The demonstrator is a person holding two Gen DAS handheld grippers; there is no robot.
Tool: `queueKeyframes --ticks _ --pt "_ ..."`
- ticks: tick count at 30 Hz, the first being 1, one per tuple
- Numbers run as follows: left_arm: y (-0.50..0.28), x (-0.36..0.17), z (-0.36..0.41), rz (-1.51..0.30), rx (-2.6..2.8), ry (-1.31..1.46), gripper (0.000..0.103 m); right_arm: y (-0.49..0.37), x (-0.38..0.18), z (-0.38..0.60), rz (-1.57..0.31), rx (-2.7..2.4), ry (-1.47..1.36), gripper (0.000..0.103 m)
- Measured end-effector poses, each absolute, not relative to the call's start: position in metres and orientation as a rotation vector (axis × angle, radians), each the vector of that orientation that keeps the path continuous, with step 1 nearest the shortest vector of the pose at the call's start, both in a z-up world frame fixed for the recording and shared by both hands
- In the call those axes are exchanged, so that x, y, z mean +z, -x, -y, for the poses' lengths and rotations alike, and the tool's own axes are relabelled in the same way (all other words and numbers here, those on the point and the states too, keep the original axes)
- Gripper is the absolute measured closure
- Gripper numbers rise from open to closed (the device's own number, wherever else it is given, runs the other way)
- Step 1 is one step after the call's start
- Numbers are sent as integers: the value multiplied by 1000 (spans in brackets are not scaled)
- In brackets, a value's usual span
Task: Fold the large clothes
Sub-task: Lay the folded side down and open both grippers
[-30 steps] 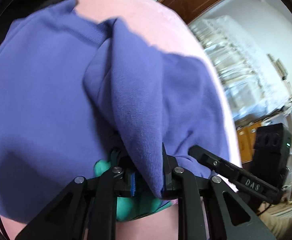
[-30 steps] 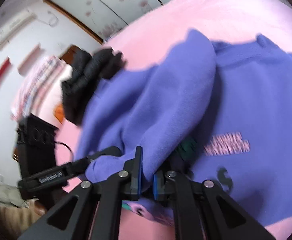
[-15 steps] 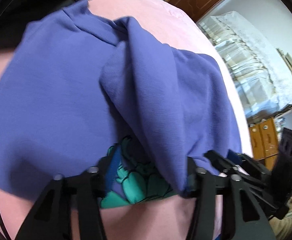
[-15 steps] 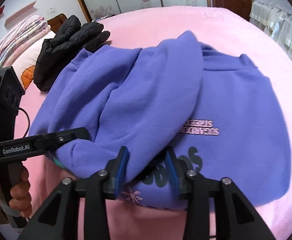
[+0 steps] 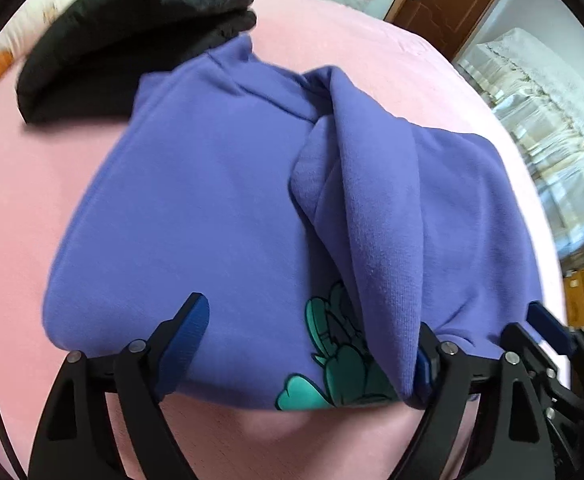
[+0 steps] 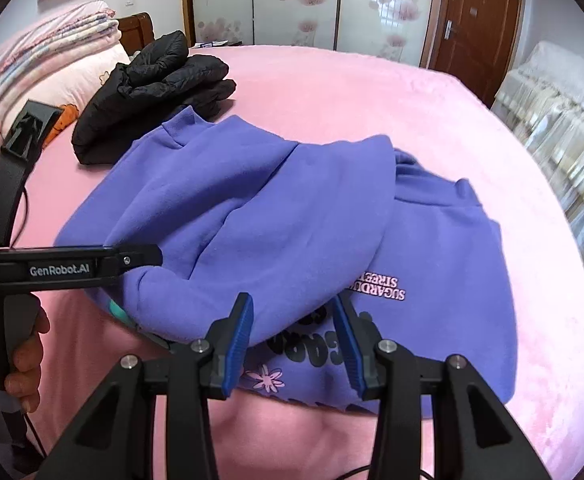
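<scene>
A purple sweatshirt [image 5: 211, 208] lies on the pink bed [image 5: 23, 208], a sleeve folded across its front down to the hem with the green print. My left gripper [image 5: 310, 336] sits at that hem, its jaws opening wide. The sleeve end lies against the right pad and nothing is pinched. In the right wrist view the sweatshirt [image 6: 444, 248] shows its lettering. My right gripper [image 6: 294, 320] is open around the edge of the folded part, and its pads do not press on the cloth. One finger [image 6: 71, 268] of the left gripper reaches in from the left.
A folded black jacket [image 6: 151, 92] lies on the bed [image 6: 332, 92] beyond the collar. Pillows and blankets [image 6: 51, 48] are stacked at the head, far left. A lace-covered unit [image 6: 552, 112] stands to the right. A hand [image 6: 23, 364] holds the left gripper's handle.
Both grippers were shut on the folded sleeve; both have opened and let it go. They have drawn back and tilted up, and the sleeve now rests on the sweatshirt.
</scene>
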State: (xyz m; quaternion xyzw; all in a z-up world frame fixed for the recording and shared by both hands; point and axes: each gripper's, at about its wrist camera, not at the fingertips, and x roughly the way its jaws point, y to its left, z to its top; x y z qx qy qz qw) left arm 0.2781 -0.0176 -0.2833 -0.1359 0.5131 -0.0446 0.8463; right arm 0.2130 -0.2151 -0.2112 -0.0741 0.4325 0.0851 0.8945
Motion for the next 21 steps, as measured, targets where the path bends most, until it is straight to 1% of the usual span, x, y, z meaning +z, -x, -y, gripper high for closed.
queueKeyframes --ticks 1,4,9,18,21 --pt "-276 -283 19 -1064 -82 270 13 -212 -212 214 -898 178 158 61" --pt "-271 -286 21 -1036 -58 267 11 -212 -223 209 -930 176 197 61" --pt "-267 -289 26 -999 -47 224 11 -213 -230 210 -960 172 176 61" --pt "-262 -267 26 -916 -9 203 11 -199 -203 197 -860 197 202 61" --pt "-259 -261 24 -893 -14 233 11 -197 -193 192 -833 225 194 61"
